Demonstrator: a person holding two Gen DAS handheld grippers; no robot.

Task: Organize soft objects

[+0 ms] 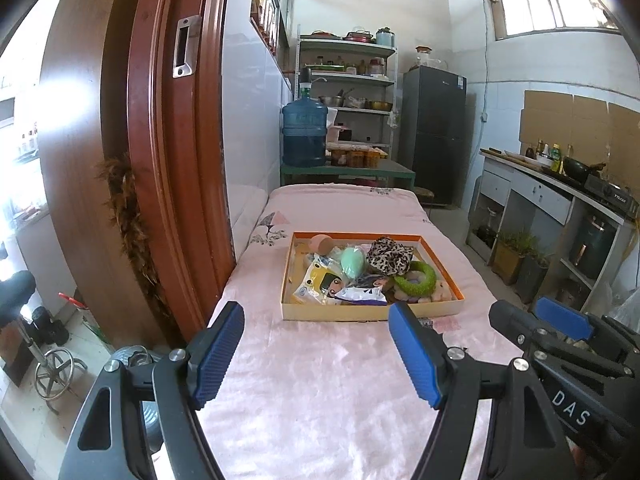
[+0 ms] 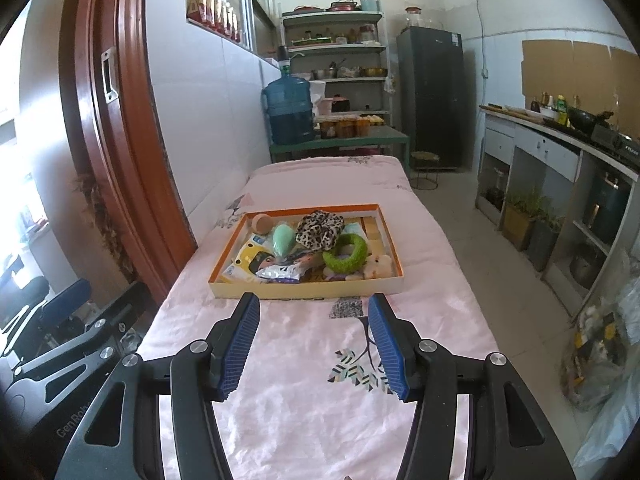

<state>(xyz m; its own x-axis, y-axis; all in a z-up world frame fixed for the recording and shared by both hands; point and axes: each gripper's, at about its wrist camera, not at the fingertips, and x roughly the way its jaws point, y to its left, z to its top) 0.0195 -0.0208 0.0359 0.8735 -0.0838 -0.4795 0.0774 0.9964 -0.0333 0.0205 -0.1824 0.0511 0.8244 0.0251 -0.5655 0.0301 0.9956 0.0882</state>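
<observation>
Both tools empty and hanging above the near end of the pink-covered desk [image 2: 304, 408]. Left tool [image 1: 316, 354] has its jaws spread wide with nothing between them; right tool [image 2: 314, 346] is also parted, about mid-width, nothing held.

The soft objects all sit in the shallow cardboard tray [image 2: 308, 290], mid-desk, just ahead of both tools.

- Leopard-print scrunchie [image 2: 320, 230] — bunched fabric, very light, collapses under the pads. Pinch a raised fold at the top; it should lift clean.
- Green fuzzy ring [image 2: 345, 254] — plush, light, holds its shape a bit. One finger through the hole, one outside, clamp the band. It leans on the scrunchie and on the pale plush piece [image 2: 378, 266], so expect a neighbour to drag along.
- Mint-green egg-shaped sponge [image 2: 283, 240] — squashy, rounded, could squirt out of the pads. Grip across the narrow waist, not the tip.
- Pink puff or sponge [image 2: 261, 222] in the far-left corner — hard against the tray wall, little room for the outer finger.
- Flat printed packets [image 2: 256, 260] and the crinkled foil sachet [image 2: 280, 272] — slick, lying flat, overlapping. Take an upturned edge; contents not readable, probably thin sheet goods.

Nothing fragile or heavy. Main risk is lifting two things at once — and shoving the light tray along the slick cover.
</observation>
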